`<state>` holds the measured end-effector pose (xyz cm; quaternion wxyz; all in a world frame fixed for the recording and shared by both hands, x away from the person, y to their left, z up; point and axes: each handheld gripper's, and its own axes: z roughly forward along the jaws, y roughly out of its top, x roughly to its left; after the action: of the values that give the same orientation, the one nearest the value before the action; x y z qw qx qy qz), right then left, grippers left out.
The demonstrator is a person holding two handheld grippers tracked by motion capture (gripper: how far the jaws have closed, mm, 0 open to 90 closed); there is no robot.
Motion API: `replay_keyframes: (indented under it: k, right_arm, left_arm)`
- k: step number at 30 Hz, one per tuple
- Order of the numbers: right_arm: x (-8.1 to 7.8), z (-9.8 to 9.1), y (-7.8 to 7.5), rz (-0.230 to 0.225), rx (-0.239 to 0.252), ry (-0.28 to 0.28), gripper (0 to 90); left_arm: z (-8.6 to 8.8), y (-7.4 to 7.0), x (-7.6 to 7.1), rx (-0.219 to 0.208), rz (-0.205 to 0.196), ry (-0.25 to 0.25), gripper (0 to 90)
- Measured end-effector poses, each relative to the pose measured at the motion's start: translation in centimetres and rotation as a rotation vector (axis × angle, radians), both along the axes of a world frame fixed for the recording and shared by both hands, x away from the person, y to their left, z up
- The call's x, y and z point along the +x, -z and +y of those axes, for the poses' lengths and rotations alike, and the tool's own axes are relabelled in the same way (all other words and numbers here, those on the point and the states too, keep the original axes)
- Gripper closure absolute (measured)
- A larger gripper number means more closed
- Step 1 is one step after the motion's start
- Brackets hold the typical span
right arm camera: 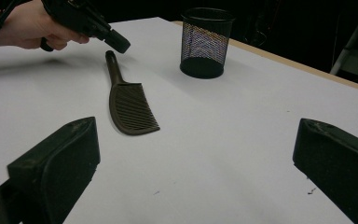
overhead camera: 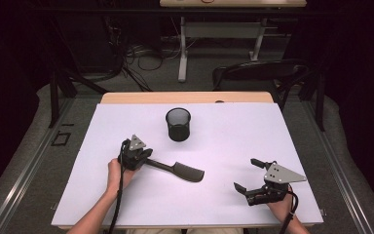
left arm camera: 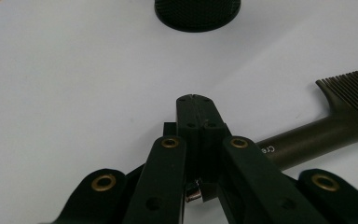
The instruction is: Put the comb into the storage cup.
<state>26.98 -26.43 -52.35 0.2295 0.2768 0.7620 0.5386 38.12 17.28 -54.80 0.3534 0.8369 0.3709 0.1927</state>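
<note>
High view down over table (overhead camera: 126, 195) near edge; gripper views low, close, sharing comb (left arm camera: 317, 135) and mesh cup (right arm camera: 205, 42).

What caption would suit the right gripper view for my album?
Open right gripper faces a dark comb lying flat, mesh cup behind, left gripper above its handle.

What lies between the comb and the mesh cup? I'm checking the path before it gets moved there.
Nothing visible does. The comb lies flat on the white table, and only bare surface separates it from the mesh cup. The left gripper, jaws shut, hovers by the comb's handle end, off that path.
</note>
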Motion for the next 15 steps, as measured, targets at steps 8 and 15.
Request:
replay_keyframes:
  k: [8,15]
  right_arm:
    - [0.04,-0.01,0.03,-0.002,0.001,0.0,0.2]
    - [-0.12,-0.08,-0.04,0.0,-0.001,0.0,0.3]
  left_arm:
    - [-0.06,0.18,-0.2,0.024,0.021,0.009,90.0]
    - [0.06,0.19,-0.27,0.027,0.035,0.014,90.0]
